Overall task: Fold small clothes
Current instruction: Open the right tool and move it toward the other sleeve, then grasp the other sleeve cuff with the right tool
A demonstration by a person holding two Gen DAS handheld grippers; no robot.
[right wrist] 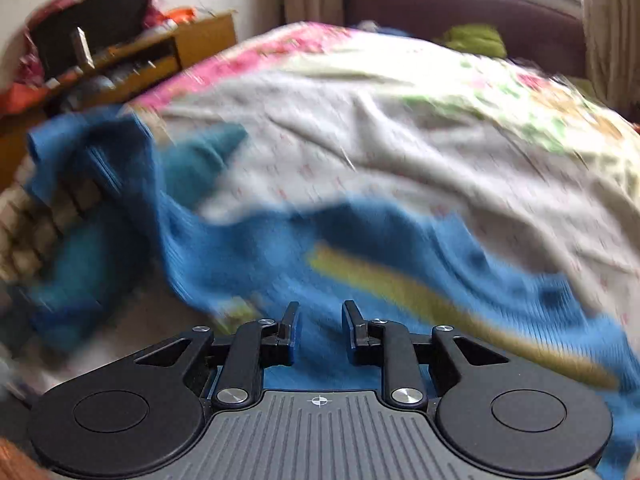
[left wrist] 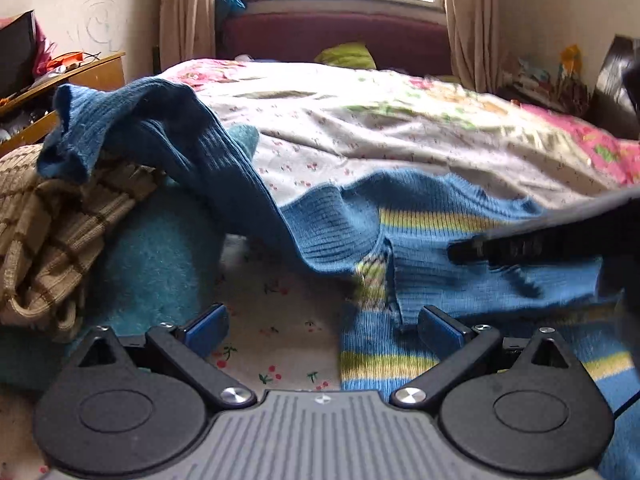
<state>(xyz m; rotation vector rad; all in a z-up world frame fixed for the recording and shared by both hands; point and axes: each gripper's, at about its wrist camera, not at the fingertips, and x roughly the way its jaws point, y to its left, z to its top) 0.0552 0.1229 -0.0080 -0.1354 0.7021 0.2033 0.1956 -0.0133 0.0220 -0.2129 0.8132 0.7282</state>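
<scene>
On a bed spread with a cherry-print sheet (left wrist: 280,312), the left gripper (left wrist: 322,326) hovers with its jaws wide apart and nothing between them, just short of the near hem of a blue striped sweater (left wrist: 420,272). The right gripper (right wrist: 318,332) sits low over the same sweater (right wrist: 360,264), its jaws partly closed with blue knit showing in the gap — whether the pads have actually caught the cloth cannot be told, since that view is smeared by motion.

The sweater lies rumpled across the near part of the bed, one sleeve (left wrist: 132,120) trailing up and left over a tan checked garment (left wrist: 52,232) and a teal cloth (left wrist: 160,264). That overlap looks like the main risk: any pull on the body would likely drag the sleeve, and perhaps the pile under it, out of place. A grab at a single layer of the doubled hem could also leave the fold crooked.

Farther back, a floral quilt (left wrist: 400,120) mounds up and hides the far bed. The sweater's right side runs off frame behind the dark bar of the other gripper — and its full outline cannot be made out.
</scene>
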